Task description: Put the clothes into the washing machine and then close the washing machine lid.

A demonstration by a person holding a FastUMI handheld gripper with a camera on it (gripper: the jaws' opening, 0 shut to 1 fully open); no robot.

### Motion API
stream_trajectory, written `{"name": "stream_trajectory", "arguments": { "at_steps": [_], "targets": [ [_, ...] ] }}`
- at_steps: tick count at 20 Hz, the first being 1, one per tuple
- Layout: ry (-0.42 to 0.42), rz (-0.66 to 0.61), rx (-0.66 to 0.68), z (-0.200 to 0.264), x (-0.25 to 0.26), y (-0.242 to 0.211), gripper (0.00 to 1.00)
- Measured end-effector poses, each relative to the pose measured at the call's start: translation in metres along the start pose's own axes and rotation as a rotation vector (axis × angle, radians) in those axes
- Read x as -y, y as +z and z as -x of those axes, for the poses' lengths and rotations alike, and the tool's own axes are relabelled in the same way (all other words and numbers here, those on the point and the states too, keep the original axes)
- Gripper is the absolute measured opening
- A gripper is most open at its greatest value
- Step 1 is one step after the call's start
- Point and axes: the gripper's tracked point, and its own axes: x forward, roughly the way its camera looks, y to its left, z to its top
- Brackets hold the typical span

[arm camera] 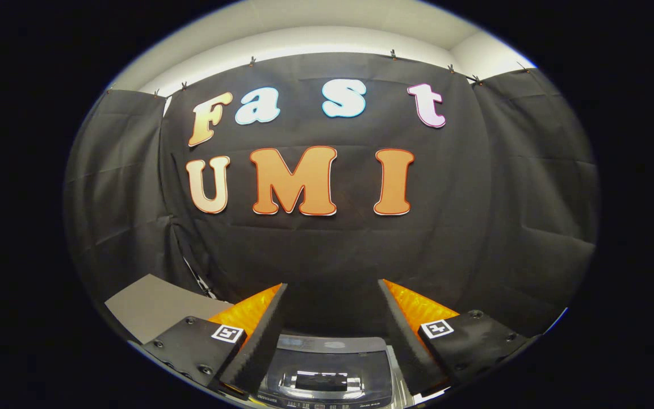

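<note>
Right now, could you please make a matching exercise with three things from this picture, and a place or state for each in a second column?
Things:
1. fingers
2. washer lid
3. grey board

Places or states:
A. leaning at the cloth wall, beside one finger
B. apart, with nothing between them
C. shut, low between the fingers

Pairs: 1-B, 2-C, 3-A
</note>
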Motion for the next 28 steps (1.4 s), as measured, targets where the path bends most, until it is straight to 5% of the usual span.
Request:
{"name": "stream_trajectory", "arguments": {
  "at_steps": [28],
  "targets": [
    [-0.260,-0.070,0.099,0.115,-0.038,0.020,0.98]
  ]
}}
